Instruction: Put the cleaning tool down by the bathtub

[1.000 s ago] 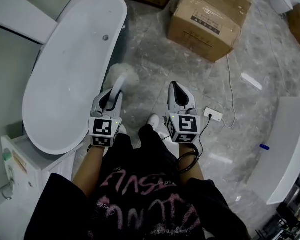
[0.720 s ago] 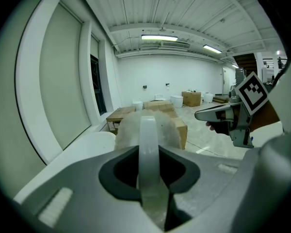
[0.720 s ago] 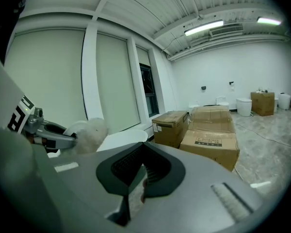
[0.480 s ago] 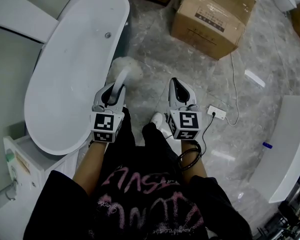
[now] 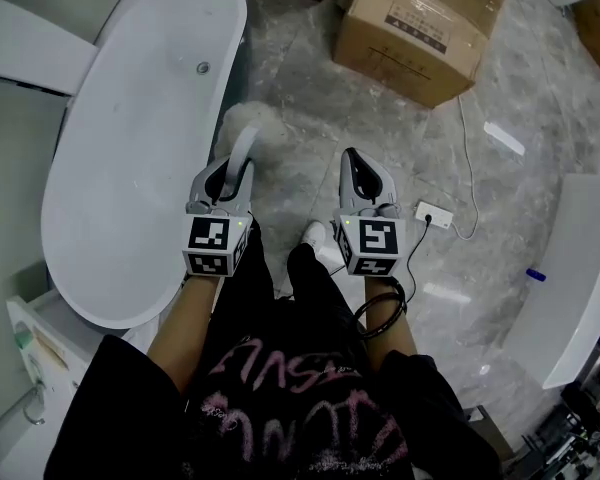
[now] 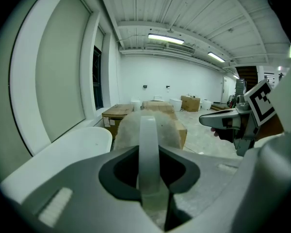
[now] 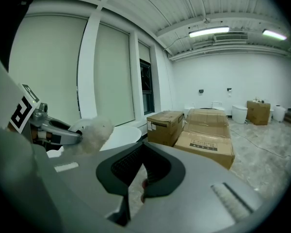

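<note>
The cleaning tool is a white curved handle (image 5: 242, 158) with a fluffy white head (image 5: 250, 123). My left gripper (image 5: 230, 175) is shut on the handle and holds the tool in the air, just right of the white bathtub (image 5: 130, 148) rim. In the left gripper view the handle (image 6: 149, 144) runs out between the jaws to the fluffy head (image 6: 128, 130). My right gripper (image 5: 358, 164) hangs level with it to the right, shut with nothing in it. In the right gripper view its jaws (image 7: 136, 178) meet, and the fluffy head (image 7: 94, 129) shows at the left.
Large cardboard boxes (image 5: 410, 28) stand on the marble floor ahead. A power strip (image 5: 432, 214) and its white cable lie right of my right gripper. A white fixture (image 5: 570, 278) runs along the right edge. A white cabinet (image 5: 40, 338) stands at the tub's near end.
Both grippers have drifted slightly forward with the tool still held in the left one. The tub and boxes have shifted a little in view.
</note>
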`<state>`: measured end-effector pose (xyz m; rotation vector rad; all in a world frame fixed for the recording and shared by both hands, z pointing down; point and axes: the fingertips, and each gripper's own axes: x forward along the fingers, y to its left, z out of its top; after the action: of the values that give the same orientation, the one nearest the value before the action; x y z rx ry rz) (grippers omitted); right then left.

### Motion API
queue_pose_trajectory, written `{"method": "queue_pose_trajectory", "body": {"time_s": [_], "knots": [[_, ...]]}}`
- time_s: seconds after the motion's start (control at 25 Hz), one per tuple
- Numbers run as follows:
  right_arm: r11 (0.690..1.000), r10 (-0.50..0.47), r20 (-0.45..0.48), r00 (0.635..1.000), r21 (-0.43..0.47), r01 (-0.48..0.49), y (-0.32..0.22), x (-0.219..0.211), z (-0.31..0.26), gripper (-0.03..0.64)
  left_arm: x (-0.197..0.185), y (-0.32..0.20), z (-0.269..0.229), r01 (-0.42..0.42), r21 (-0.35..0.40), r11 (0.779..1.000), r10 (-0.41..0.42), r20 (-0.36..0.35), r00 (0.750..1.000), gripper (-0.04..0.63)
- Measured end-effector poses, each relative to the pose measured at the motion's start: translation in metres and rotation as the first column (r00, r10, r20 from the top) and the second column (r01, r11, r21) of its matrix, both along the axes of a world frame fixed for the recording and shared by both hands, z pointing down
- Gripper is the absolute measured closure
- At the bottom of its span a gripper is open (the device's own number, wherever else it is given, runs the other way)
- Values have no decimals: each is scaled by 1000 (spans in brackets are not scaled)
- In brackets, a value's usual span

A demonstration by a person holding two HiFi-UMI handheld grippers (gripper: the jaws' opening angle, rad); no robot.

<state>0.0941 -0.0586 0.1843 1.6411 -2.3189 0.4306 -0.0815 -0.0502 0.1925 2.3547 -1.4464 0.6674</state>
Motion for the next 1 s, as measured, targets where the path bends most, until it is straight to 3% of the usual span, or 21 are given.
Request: {"method": "queue_pose_trajectory", "body": {"time_s": [1.0], "knots": [[990, 78, 39, 996, -123, -73, -25, -1, 89, 595, 2, -38, 97, -3, -125, 992, 3, 2, 1000, 506]]}}
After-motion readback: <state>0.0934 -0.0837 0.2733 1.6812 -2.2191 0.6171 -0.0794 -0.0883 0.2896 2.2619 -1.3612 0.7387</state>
